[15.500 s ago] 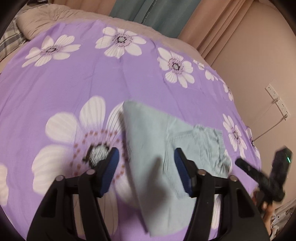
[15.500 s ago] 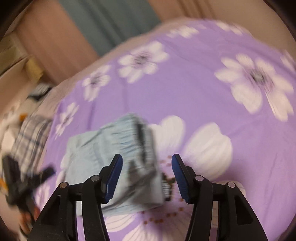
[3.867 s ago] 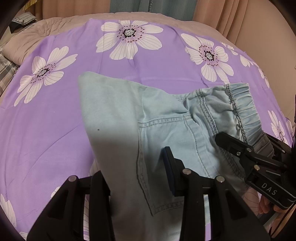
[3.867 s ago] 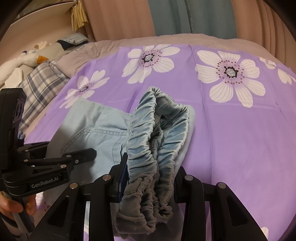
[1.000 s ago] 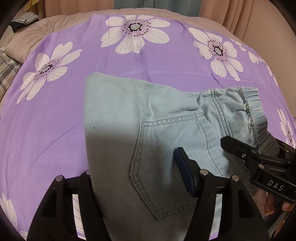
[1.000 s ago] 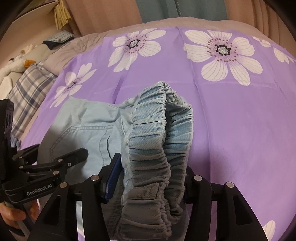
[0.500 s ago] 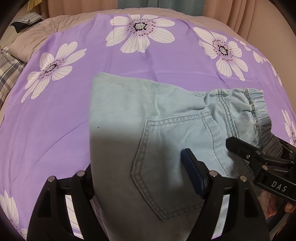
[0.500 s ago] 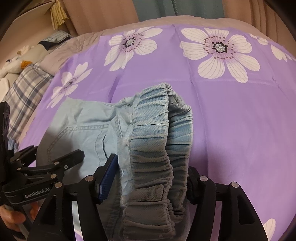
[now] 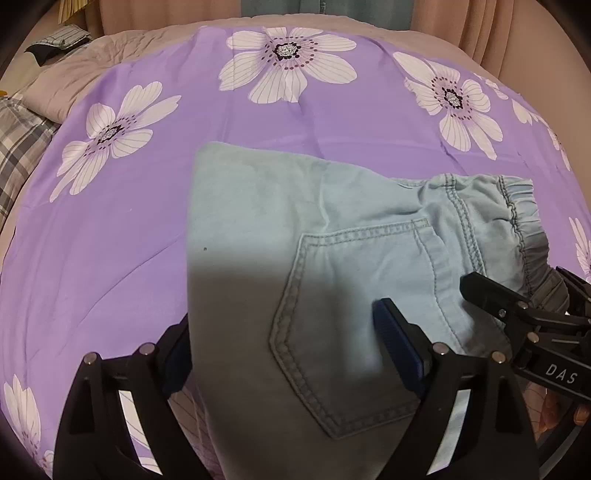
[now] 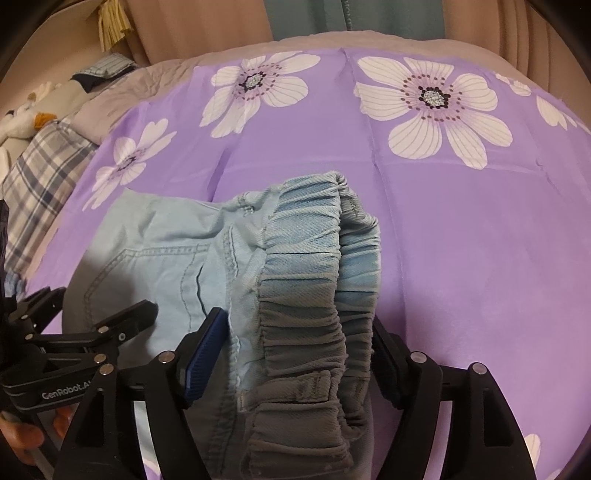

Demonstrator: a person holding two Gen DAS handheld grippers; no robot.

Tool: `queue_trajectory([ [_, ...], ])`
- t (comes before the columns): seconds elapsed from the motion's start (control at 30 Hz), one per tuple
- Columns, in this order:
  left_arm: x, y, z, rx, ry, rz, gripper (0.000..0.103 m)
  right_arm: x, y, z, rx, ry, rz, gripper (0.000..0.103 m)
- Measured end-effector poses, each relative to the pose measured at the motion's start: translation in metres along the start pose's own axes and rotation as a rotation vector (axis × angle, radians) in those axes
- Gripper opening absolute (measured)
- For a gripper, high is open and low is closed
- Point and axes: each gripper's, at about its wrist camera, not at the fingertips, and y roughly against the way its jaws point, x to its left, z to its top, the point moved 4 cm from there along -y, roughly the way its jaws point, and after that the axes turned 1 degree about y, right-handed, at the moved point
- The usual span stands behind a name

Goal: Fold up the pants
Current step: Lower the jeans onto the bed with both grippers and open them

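Note:
The light blue denim pants [image 9: 295,229] lie folded on the purple flowered bedspread [image 9: 184,110], back pocket [image 9: 351,302] up. My left gripper [image 9: 284,339] is wide open, its fingers straddling the folded leg end, the cloth passing between them. My right gripper [image 10: 295,343] is open wide around the bunched elastic waistband [image 10: 317,266], which stands up between its fingers. The right gripper also shows in the left wrist view [image 9: 517,317], and the left gripper in the right wrist view [image 10: 92,332].
A plaid pillow [image 10: 37,177] and soft toys [image 10: 26,114] lie at the far left of the bed. Beige and teal curtains [image 10: 332,18] hang behind the bed. Bare bedspread [image 10: 480,240] stretches to the right.
Both grippers have opened wider and drawn back a little from the pants. The pants have settled flatter on the bed.

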Motion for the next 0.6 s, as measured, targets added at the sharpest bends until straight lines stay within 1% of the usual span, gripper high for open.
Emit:
queue_trajectory([
  [0.23, -0.0017, 0.0012, 0.0, -0.007, -0.008, 0.023, 0.091, -0.0022, -0.0009, -0.0004, 0.009, -0.013, -0.017, 0.081],
  [0.3, -0.0012, 0.001, -0.0004, -0.007, -0.006, 0.025, 0.091, -0.0029, -0.001, -0.0009, 0.011, -0.018, -0.015, 0.082],
  [0.37, -0.0003, 0.0012, -0.0005, -0.008, -0.006, 0.043, 0.097, -0.003, -0.001, -0.0011, 0.013, -0.019, -0.016, 0.082],
  [0.6, 0.0012, 0.0022, -0.0017, -0.007, -0.004, 0.046, 0.097, -0.004, -0.0005, -0.0021, 0.018, -0.027, -0.015, 0.083],
])
